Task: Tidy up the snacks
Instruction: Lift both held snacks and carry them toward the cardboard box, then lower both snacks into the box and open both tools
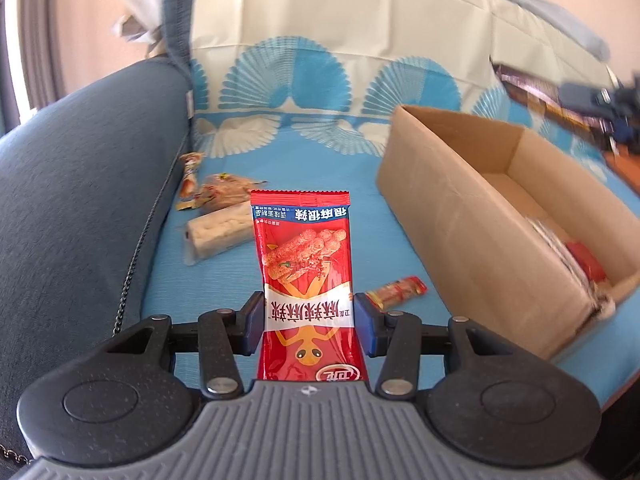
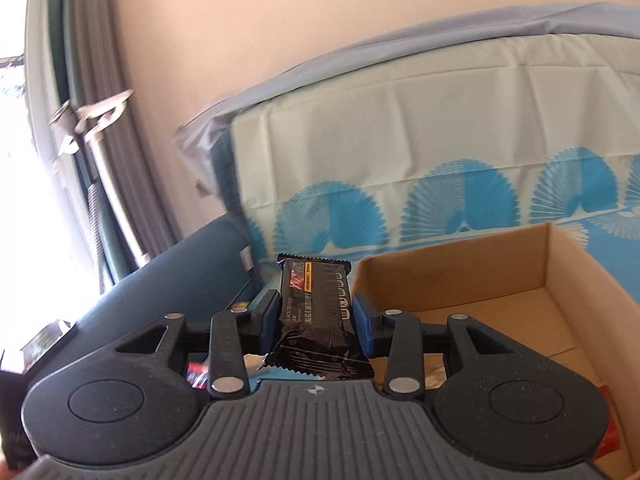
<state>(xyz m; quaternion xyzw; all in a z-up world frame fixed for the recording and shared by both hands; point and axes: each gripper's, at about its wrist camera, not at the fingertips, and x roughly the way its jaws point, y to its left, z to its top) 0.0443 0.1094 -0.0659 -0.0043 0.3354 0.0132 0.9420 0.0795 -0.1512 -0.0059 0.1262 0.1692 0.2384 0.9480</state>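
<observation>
Cardboard box (image 1: 460, 216) part filled, several packets already inside. Left of box, loose on blue cloth (image 1: 320, 168): pale bar (image 1: 218, 232), small wrappers. Left gripper (image 1: 308, 322) clamping red packet (image 1: 306, 264); right gripper (image 2: 316, 320) clamping black bar (image 2: 316, 308) beside box rim.

— How does the left gripper (image 1: 309, 322) stand?

— Tilted downward over the blue sofa cover (image 1: 312, 168), its two blue pads pressed on the sides of the red snack packet (image 1: 305, 280), which stands up between them above that cover.

— And the right gripper (image 2: 316, 316)?

— Nearly level, well above the same cover, its pads clamped on the black snack bar (image 2: 316, 308). From the left wrist camera it shows only as a blurred dark shape (image 1: 592, 100) at the upper right, above the cover's far side.

— Any hand or sleeve visible?

— None that can be told.
</observation>
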